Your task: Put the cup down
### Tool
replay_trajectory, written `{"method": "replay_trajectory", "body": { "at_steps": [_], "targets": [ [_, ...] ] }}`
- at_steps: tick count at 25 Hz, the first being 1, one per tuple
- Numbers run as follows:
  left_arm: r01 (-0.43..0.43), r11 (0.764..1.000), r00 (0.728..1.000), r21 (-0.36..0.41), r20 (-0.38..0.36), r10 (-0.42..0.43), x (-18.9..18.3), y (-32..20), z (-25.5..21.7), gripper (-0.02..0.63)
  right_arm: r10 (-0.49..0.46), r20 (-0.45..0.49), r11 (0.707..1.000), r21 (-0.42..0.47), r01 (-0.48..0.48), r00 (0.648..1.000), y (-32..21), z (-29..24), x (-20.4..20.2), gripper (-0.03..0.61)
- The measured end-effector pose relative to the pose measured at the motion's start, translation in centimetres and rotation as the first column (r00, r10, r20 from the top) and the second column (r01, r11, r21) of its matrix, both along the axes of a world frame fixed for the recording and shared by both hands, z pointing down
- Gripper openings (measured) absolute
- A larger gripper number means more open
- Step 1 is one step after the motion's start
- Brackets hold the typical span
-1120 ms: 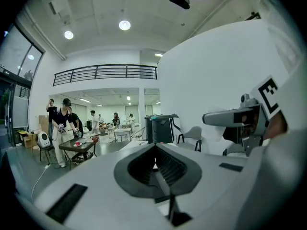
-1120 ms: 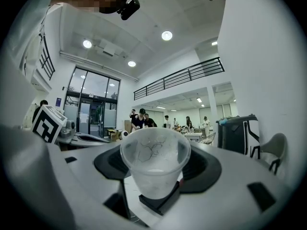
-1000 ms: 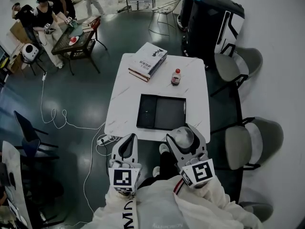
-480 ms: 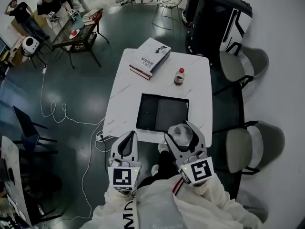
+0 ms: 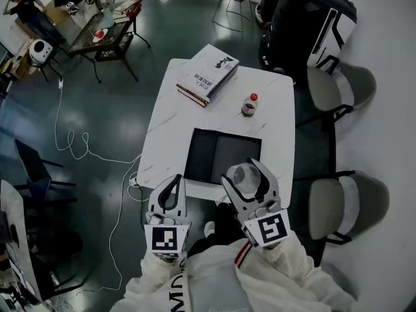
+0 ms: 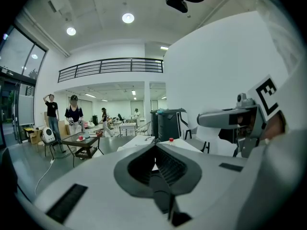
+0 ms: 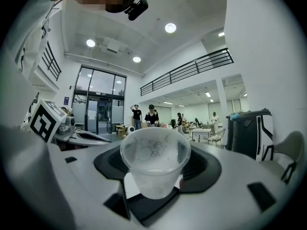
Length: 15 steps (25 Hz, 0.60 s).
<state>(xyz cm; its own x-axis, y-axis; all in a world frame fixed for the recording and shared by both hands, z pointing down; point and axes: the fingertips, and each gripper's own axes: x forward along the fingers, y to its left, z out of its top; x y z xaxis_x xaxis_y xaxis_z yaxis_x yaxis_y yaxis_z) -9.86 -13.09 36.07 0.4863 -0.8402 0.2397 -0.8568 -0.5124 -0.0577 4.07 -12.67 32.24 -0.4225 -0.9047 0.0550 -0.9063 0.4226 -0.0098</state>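
my right hand-held gripper [image 5: 251, 175] grips one clear plastic cup [image 7: 154, 164], upright, with a jaw on each side of it. in the head view the cup hangs over the near edge of the dark tray [image 5: 224, 153] that lies on the white desk [image 5: 168, 142]; it is not set down yet. my left hand-held gripper [image 5: 172, 187] is closed on nothing and sits beside the right one, at the near desk edge.

to do this well, i think i should keep the cup level and lower it until its base sits flat. only then should i spread the jaws and draw straight back, so neither jaw catches the rim. the cup looks thin and light, so a nudge could tip it.

counting outward:
- one cup
- one tray
- one small bottle [image 5: 249, 104] with a red cap, well beyond the tray
- one stack of books [image 5: 208, 77] at the far corner, two by the look of it
- two grey chairs [image 5: 338, 208] along the desk's right side
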Motion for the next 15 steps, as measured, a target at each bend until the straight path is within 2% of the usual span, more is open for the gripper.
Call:
{"method": "replay_trajectory", "body": {
  "at_steps": [12,15],
  "targets": [
    [0.044,0.999,0.999,-0.023,-0.015,-0.044,0.3,-5.0,3.2,0.011,-0.058,0.01,0.997,-0.04,0.059,0.998,-5.4,3.5,-0.8,0.288],
    [0.053,0.997,0.998,-0.048,0.016,-0.053,-0.1,-5.7,4.9,0.011,-0.07,0.01,0.996,-0.055,0.071,0.997,-6.5,4.6,-1.2,0.288]
  ]
}}
